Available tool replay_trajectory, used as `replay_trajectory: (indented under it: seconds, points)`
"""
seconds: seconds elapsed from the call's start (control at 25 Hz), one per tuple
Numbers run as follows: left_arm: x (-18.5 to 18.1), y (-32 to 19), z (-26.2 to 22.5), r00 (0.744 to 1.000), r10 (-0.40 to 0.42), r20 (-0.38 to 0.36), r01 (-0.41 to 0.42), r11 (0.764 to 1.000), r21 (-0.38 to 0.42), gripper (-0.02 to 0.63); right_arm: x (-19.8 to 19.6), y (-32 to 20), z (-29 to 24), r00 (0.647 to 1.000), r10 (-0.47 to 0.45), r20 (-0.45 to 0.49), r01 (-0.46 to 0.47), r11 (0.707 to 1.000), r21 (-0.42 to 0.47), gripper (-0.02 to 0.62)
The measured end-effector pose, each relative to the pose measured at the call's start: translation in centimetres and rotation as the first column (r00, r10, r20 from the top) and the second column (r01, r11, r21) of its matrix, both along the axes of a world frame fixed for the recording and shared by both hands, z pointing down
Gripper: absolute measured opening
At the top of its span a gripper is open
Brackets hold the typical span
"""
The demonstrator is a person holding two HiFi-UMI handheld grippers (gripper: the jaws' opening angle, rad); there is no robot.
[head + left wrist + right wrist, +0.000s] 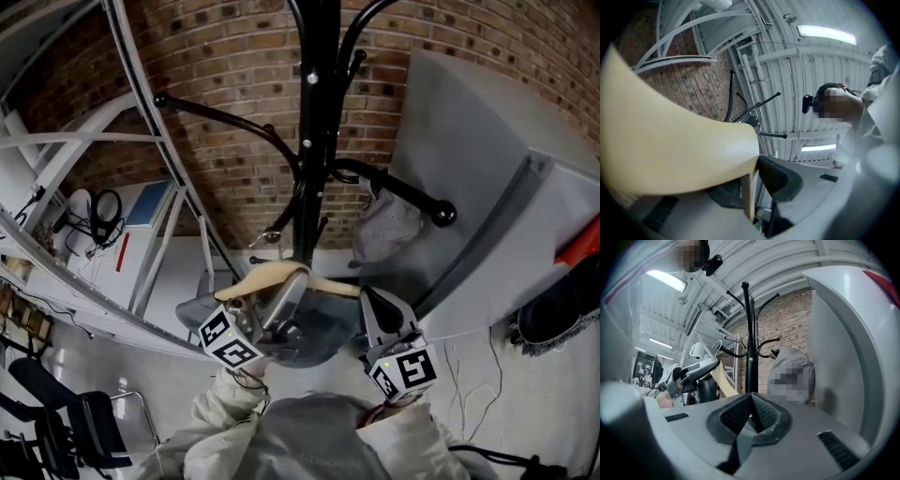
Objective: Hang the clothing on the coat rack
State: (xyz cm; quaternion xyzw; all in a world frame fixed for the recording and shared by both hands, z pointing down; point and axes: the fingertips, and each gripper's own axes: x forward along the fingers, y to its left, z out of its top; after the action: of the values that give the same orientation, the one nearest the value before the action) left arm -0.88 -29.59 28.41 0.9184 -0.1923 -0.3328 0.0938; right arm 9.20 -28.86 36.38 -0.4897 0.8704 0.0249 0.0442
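Note:
A pale wooden hanger carries a grey garment just in front of the black coat rack. My left gripper is shut on the hanger's left arm. That arm fills the left gripper view as the hanger, with a dark pad pressed against it. My right gripper is by the hanger's right end, shut on the grey garment. In the right gripper view its jaws meet, facing the coat rack. The hanger's metal hook sits below the rack's arms.
Another grey garment hangs on a right-hand arm of the rack. A white metal frame stands at the left and a large grey panel at the right. A brick wall is behind. A dark chair is at lower left.

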Motion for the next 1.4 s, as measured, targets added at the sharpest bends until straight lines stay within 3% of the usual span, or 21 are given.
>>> replay_trajectory:
  seconds: [1.4]
  points:
    - [2.1, -6.7, 3.2, 0.999, 0.031, -0.022, -0.033, 0.996, -0.087, 0.097, 1.8, -4.6, 1.2, 1.000, 0.009, 0.006, -0.009, 1.000, -0.024, 0.021]
